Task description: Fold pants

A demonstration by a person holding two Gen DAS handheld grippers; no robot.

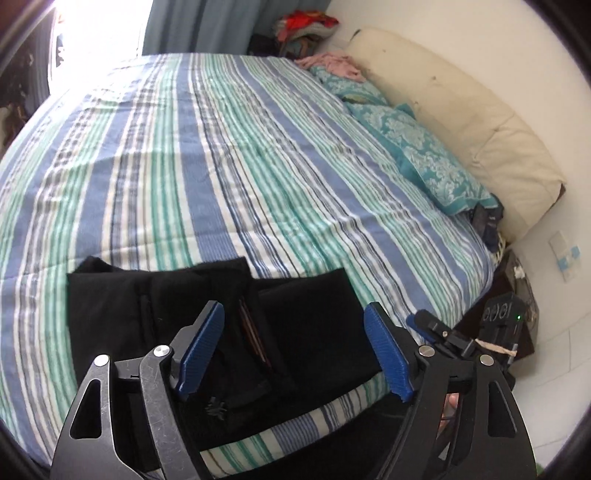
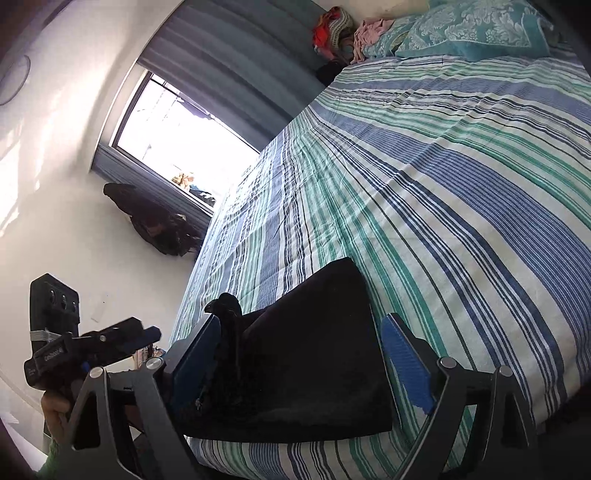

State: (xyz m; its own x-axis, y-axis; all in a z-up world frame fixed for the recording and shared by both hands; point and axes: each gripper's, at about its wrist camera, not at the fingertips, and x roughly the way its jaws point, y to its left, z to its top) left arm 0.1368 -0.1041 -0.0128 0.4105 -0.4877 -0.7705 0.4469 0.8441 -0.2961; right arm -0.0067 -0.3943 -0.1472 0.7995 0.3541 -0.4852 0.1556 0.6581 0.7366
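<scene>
Black pants lie folded into a compact bundle at the near edge of the striped bed. My left gripper is open just above the bundle, its blue pads spread wide and holding nothing. In the right wrist view the same black pants sit between the open jaws of my right gripper, which grips nothing. The right gripper also shows in the left wrist view at the bed's right corner. The left gripper appears in the right wrist view to the left.
Teal patterned pillows and a cream cushion line the wall at the head of the bed. A pile of clothes sits in the far corner. A bright window and curtain are beyond the bed.
</scene>
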